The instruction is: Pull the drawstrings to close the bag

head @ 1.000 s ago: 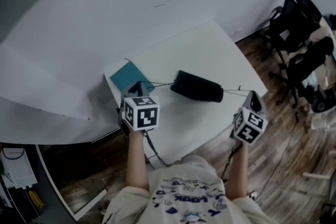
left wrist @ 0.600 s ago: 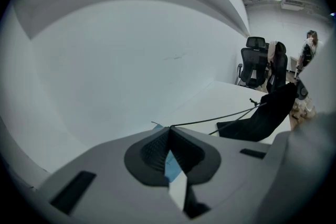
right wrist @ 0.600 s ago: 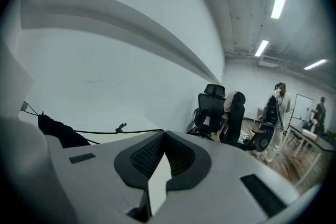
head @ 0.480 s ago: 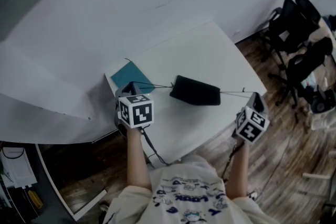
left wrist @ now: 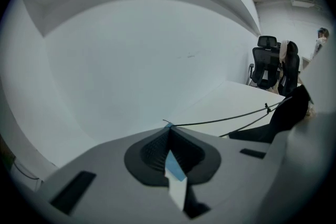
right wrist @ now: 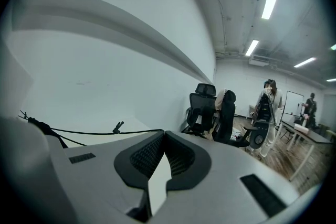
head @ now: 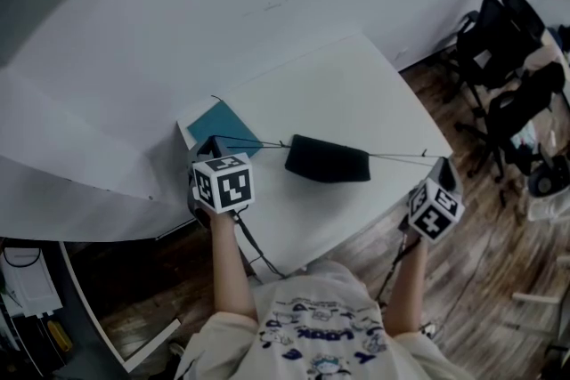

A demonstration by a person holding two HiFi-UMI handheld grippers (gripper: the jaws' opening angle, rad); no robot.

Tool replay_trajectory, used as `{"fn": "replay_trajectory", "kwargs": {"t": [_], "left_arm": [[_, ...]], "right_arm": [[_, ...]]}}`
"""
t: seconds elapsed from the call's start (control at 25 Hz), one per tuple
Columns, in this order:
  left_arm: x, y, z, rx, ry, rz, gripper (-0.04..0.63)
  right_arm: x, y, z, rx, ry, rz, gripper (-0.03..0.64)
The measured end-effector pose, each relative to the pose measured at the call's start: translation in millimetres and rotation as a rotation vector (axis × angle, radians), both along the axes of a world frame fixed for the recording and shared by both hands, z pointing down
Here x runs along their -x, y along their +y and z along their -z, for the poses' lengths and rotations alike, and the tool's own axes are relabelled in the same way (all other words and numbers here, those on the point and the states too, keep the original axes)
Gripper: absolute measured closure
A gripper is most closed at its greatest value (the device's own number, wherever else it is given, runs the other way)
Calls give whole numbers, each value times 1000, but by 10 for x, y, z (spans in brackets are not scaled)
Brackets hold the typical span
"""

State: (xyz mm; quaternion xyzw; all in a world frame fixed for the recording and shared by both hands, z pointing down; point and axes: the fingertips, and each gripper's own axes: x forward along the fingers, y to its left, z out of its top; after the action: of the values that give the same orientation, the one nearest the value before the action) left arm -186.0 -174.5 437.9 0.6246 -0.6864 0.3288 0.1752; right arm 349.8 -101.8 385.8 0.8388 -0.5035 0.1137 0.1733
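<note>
Teal pad on desk far-left corner, beside left gripper. Office chairs off right, on wood floor. Black bag flat, oblong, mid-desk between grippers. Left drawstring taut, pinched in left fingers; right drawstring taut, pinched in right gripper fingers; both pairs closed tight on string

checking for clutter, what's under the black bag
The black bag sits on the white table. Nothing pokes out round its edges; anything directly beneath is covered.
</note>
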Motion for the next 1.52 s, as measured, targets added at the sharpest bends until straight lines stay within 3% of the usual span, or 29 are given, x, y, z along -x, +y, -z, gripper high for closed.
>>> {"fn": "replay_trajectory", "kwargs": {"t": [0.52,0.72,0.92,1.16,1.44,1.52], "left_arm": [[51,4,-10,11,15,-13,592],[-100,-6,-67,30,25,-92,592],[-431,-16,-91,36,82,-168,592],[-1083,31,-86,18,278,-300,592],[-1431,121,51,-43,294,-358,586],[-1449,129,104,-75,324,-346,550]], "right_arm": [[-133,53,-47,14,-39,-20,612],[-8,-2,-101,38,-44,13,615],[433,-141,-234,59,-98,145,615],[1164,-259,-344,47,-182,336,614],[1586,-290,-205,-19,-207,442,611],[1639,-293,-183,-30,-212,458,564]]}}
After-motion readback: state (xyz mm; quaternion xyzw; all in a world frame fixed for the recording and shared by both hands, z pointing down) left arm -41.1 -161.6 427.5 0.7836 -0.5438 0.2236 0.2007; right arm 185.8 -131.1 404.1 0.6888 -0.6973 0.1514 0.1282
